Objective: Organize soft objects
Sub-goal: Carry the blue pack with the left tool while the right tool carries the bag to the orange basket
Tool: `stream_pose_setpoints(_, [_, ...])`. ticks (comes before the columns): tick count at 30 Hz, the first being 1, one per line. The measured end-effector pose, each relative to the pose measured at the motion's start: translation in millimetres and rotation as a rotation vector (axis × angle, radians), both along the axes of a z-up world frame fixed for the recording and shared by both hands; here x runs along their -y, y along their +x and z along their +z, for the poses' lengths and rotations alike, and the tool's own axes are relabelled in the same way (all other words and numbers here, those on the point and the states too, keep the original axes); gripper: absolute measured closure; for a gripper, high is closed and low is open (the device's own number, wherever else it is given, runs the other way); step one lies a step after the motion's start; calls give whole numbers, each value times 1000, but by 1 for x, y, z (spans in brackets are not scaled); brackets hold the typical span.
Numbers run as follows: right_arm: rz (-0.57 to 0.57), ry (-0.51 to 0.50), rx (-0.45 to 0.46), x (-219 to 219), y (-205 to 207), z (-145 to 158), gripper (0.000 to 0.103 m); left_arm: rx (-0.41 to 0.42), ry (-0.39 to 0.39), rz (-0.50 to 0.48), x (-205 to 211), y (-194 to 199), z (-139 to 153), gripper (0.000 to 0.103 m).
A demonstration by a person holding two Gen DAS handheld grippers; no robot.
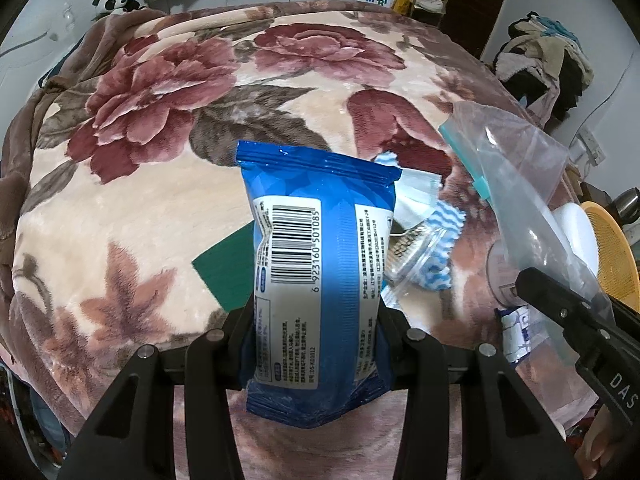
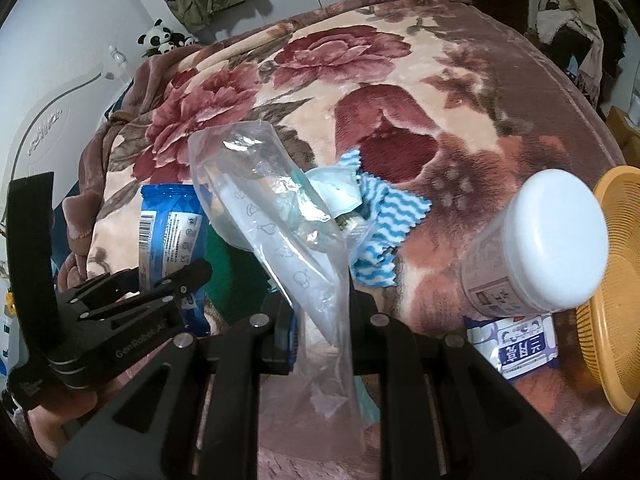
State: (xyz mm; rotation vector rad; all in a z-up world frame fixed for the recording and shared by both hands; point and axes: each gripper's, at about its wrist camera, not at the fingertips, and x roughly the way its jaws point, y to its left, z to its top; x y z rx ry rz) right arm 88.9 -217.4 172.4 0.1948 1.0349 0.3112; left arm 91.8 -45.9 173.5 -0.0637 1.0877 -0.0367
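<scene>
A blue wipes pack [image 1: 316,240] with a barcode stands upright between the fingers of my left gripper [image 1: 318,320], which is shut on its lower half above the floral blanket [image 1: 160,200]. My right gripper [image 2: 320,308] is shut on the lower part of a clear zip bag [image 2: 272,200] with a teal seal, and the bag rises floppy in front of it. In the left wrist view the zip bag [image 1: 516,168] hangs at the right from the right gripper [image 1: 532,286]. In the right wrist view the left gripper [image 2: 160,276] holds the blue pack [image 2: 168,224] at the left.
On the blanket lie a blue-and-white wavy cloth [image 2: 384,216], a mask packet [image 1: 416,196], a green sheet [image 1: 224,272], a white-lidded jar [image 2: 540,248] and a small tissue pack [image 2: 516,344]. An orange basket [image 2: 616,280] stands at the right edge. A clothes pile [image 1: 540,52] sits far right.
</scene>
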Motion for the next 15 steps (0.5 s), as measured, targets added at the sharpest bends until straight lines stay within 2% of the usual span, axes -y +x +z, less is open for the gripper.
stream_pose_setpoints(15, [-72,37,39,57,-8,22,86,42,-3,-66,59,2,28,56])
